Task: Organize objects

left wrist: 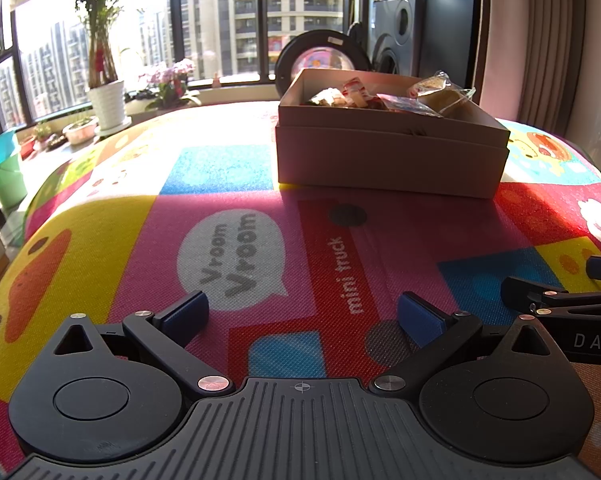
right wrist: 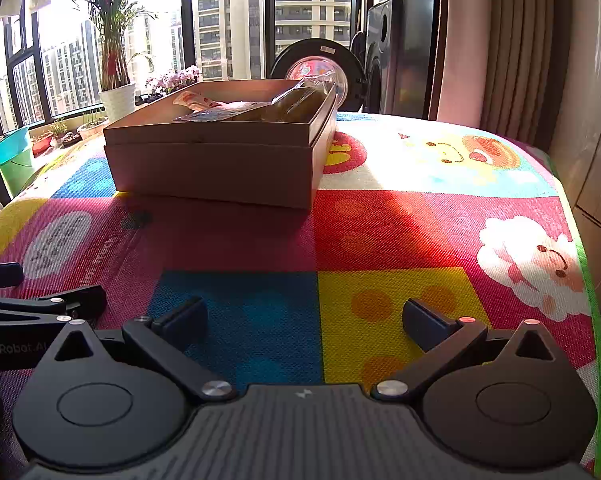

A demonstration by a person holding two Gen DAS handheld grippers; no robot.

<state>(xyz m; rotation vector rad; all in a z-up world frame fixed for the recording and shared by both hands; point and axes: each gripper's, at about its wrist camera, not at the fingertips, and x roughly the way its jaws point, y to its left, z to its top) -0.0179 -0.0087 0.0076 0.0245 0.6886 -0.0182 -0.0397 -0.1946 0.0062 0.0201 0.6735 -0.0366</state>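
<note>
We hold left gripper (left wrist: 302,314), right gripper (right wrist: 304,320) spread, empty; shallow brown cardboard box (left wrist: 388,156) ahead, heaped wrapped snacks (left wrist: 428,94): careless reach spills them.

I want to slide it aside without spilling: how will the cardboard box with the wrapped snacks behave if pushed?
The cardboard box is low and wide, so it should slide rather than tip. The woven mat looks textured and may drag on it. The crinkly wrapped snacks poke above the rim, look light, and could shift.
</note>
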